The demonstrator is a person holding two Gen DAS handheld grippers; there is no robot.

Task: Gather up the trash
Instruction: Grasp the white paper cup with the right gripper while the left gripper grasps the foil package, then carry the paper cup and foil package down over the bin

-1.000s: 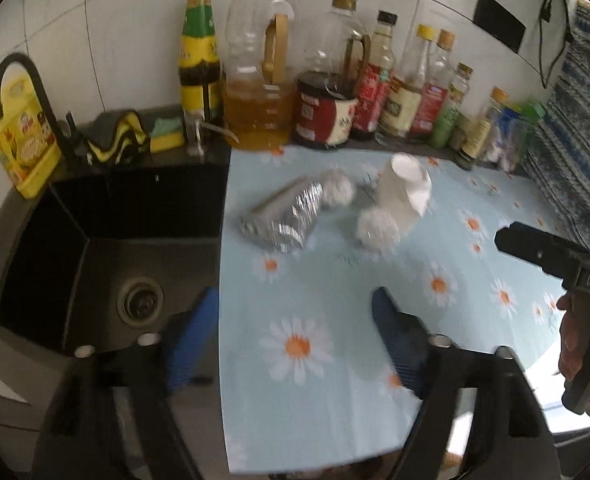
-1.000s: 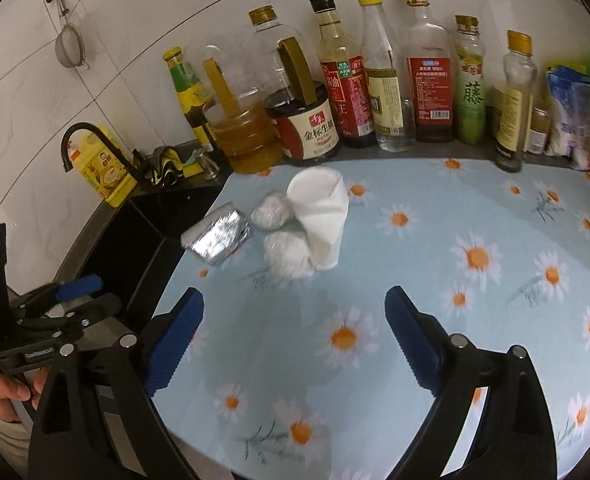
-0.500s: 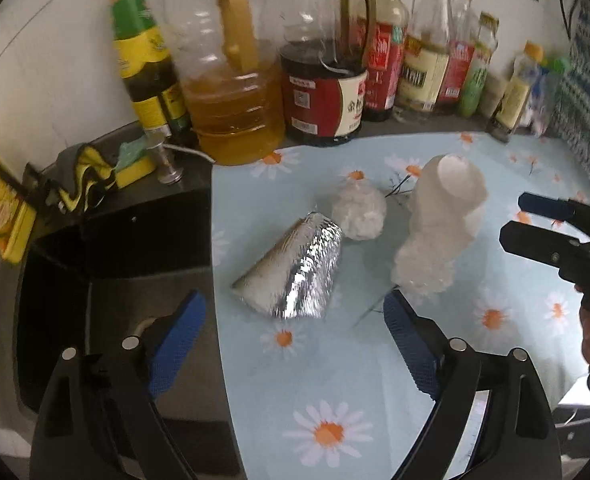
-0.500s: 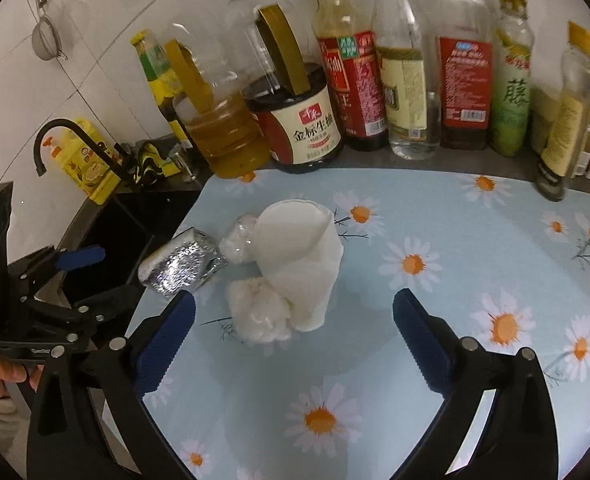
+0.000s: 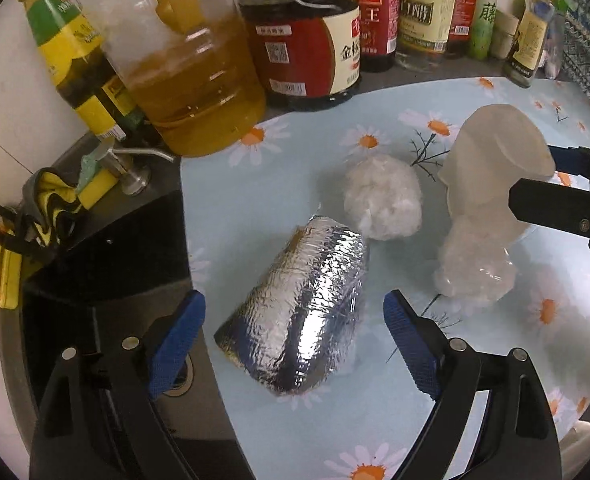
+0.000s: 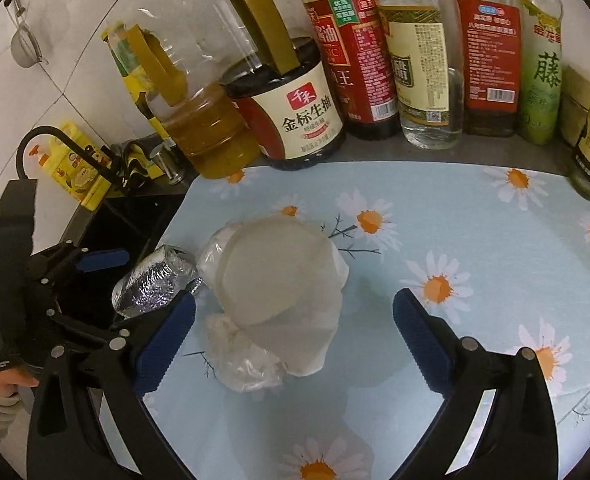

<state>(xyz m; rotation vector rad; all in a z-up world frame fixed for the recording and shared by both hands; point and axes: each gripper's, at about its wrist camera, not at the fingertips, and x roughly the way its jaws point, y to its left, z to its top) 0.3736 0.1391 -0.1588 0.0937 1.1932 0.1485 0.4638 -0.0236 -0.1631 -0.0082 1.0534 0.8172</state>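
**Two grippers closing in on the counter litter**

We have both tools over the pale blue daisy-print mat (image 5: 255,208), each lined up on its own piece of trash. Our left gripper (image 5: 295,336) has its blue-padded jaws spread wide, with nothing pressed between them; the crinkled silver foil bundle (image 5: 303,312) lies on the mat straight between the pads, near the mat's edge by the dark sink (image 5: 107,264). Our right gripper (image 6: 295,332) is likewise spread wide and holds nothing; below it stands the white paper cup (image 6: 279,280), mouth up and draped in a white tissue, with a crumpled clear plastic wad (image 6: 243,364) touching its base. A second crumpled white-and-clear plastic ball (image 5: 383,200) sits just beside the foil, towards the row of oil and sauce bottles (image 6: 359,60).

To do this step well, we judge that the left jaws should come down across the foil's narrow width, not along its length, and close gently, since foil crushes and may slip. For the cup, we should straddle the wall low enough to pinch firmly, yet without trapping the plastic wad unevenly or tipping the cup over. We should also keep the two tools apart as they descend, because the pieces lie close together and the left pad of the right gripper already sits near the foil
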